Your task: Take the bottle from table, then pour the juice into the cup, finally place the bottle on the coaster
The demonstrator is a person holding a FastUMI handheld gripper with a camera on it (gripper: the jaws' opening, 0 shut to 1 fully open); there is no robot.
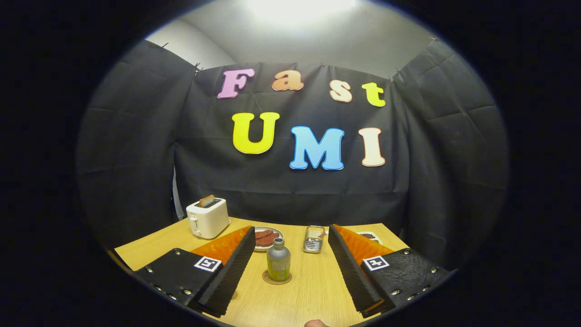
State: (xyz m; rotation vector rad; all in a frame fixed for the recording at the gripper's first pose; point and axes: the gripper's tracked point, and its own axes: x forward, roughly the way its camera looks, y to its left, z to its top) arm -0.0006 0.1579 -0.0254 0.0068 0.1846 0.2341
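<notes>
The hand-held gripper [290,268] is seen from its own camera, held above a light wooden bench [313,290]. Its two fingers [231,268] are spread wide apart and nothing is gripped between them; the gripper is thus released. The bottle [278,260], a small green-tinted vessel with a grey cap, is stood upright on a round brown coaster [277,278], which is laid flat on the bench. Bottle and coaster are placed in the gap between the fingers, nearer the left finger, and neither finger is in touch with them. Just beyond the bottle, a pale plate [268,237] carrying dark reddish pieces is partly covered by the left finger. To the right of the plate, a small clear glass cup [314,239] with a metallic sheen is stood upright on the bench, close to the inner face of the right finger; its contents cannot be told. A second dish [370,235] is glimpsed behind the right finger, mostly hidden. At the far left corner of the bench a white toaster [208,218] is set, with a slice of toast [206,200] projecting from its slot. Part of a fingertip [315,323] of the person is seen at the near edge of the bench.
</notes>
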